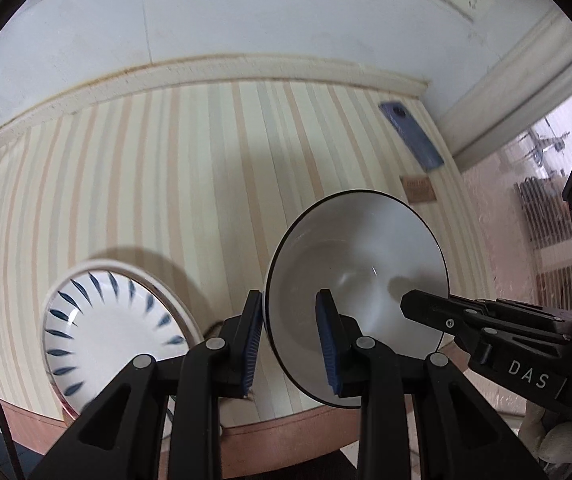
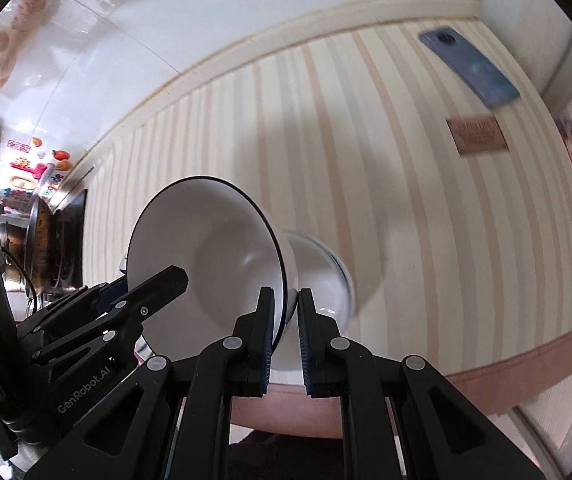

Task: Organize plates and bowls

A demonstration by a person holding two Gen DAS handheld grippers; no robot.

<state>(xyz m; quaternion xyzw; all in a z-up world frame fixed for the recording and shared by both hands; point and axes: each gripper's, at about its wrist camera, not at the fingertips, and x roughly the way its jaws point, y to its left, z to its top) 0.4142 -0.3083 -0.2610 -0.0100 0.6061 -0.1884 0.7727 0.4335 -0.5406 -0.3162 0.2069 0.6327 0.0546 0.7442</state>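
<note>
White bowl (image 1: 356, 292) glazed, rigid, slick, breakable: L gripper (image 1: 292, 344) and R gripper (image 2: 286, 340) both clamped on rim, at 9 and 3 o'clock.

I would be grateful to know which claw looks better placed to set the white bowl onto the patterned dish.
Left, probably. The left claw already straddles the white bowl at its rim, and the patterned dish lies right beside it. The right claw pinches the opposite rim, farther from that dish.
</note>
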